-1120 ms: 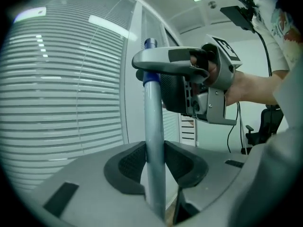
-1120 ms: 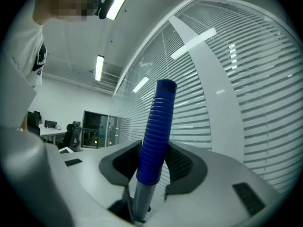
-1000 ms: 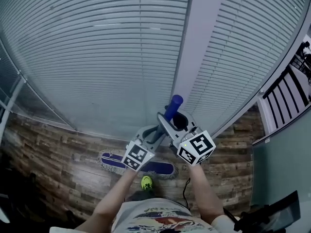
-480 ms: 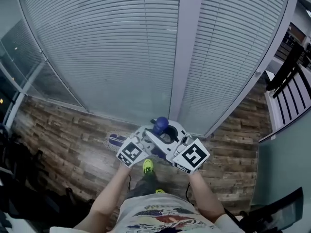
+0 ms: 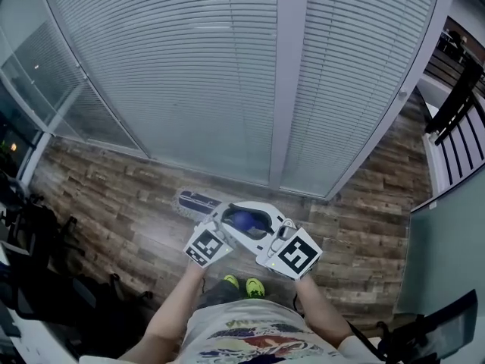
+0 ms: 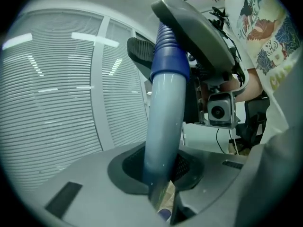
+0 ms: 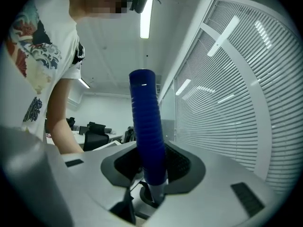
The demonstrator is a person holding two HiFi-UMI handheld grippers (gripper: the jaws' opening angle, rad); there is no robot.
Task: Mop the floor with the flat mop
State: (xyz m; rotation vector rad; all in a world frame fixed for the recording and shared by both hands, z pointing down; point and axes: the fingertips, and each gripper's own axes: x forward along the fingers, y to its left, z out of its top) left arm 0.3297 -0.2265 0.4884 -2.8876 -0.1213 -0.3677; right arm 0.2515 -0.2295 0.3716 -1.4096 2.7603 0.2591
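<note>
Flat mop [image 5: 198, 201] lies at ten o'clock from both grippers, jaws just tightened on its handle [image 6: 163, 117]: left gripper [image 6: 160, 174] lower and nearer, right gripper [image 7: 152, 171] on the blue grip [image 7: 146, 126].

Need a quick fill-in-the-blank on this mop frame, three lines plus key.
1. The mop head rests on a ____ plank floor.
2. Horizontal ____ hang behind it, either side of the white post.
3. The right gripper is shut on the ribbed grip of the handle, coloured ____.
Answers: wooden; blinds; blue.
Note: that gripper's jaws have just been closing, the grip between them.
</note>
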